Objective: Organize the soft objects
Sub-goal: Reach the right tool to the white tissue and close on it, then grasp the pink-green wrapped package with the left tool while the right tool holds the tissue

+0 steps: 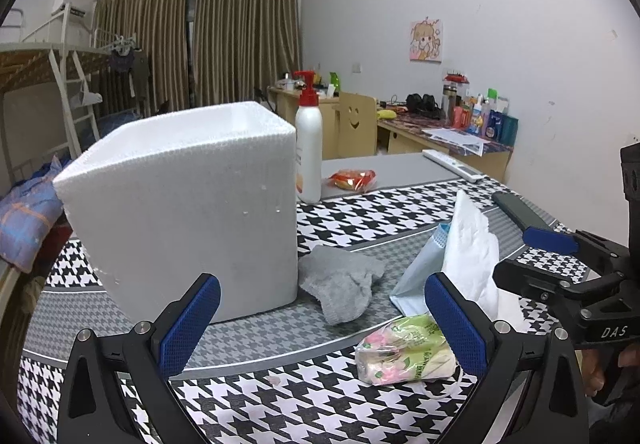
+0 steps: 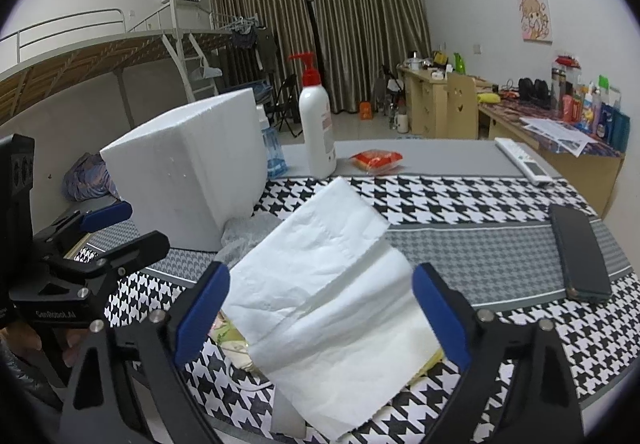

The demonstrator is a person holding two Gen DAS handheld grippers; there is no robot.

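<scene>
Nothing boxed yet: sock, tissue, mask lie beside foam box (interior unseen); both grippers spread, empty.

Grey sock crumpled beside foam box; tissue propped up.

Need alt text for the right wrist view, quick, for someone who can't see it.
The open right gripper frames a creased white tissue propped over a small packet on the houndstooth tablecloth. Behind stand a foam box and pump bottle; a phone lies at right, the left gripper at left.
</scene>
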